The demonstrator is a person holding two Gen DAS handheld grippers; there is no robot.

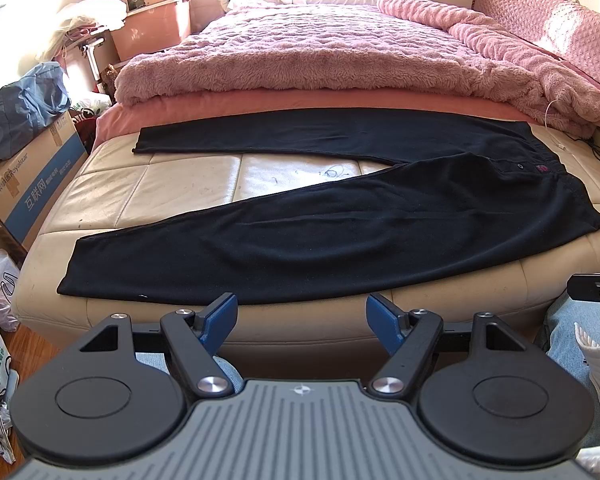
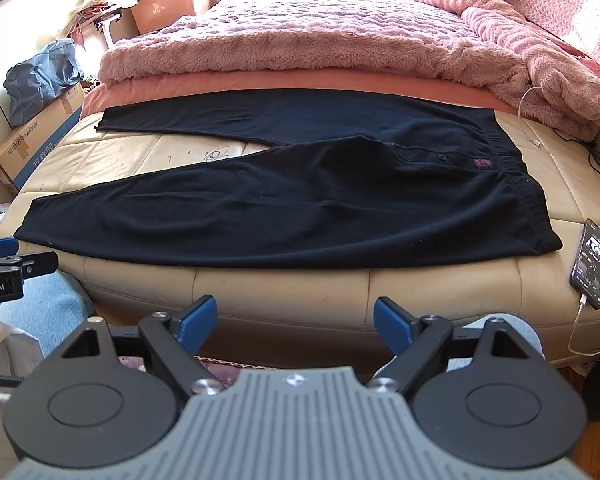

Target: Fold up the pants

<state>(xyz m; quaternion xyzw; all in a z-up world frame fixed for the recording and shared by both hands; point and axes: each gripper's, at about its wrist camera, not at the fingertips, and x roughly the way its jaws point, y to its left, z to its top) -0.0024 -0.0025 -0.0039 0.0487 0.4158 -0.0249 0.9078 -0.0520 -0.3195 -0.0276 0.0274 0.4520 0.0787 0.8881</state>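
My left tongs (image 1: 302, 316) are spread wide and empty, and so are my right tongs (image 2: 295, 318) — both hang short of the bench (image 1: 188, 184). The pants (image 1: 340, 236) lie flat on it just ahead of the tongs, unfolded, legs splayed apart toward the left, waistband to the right. A phone (image 2: 591, 263) rests on the bench, right of my right tongs — its cable plugged in.
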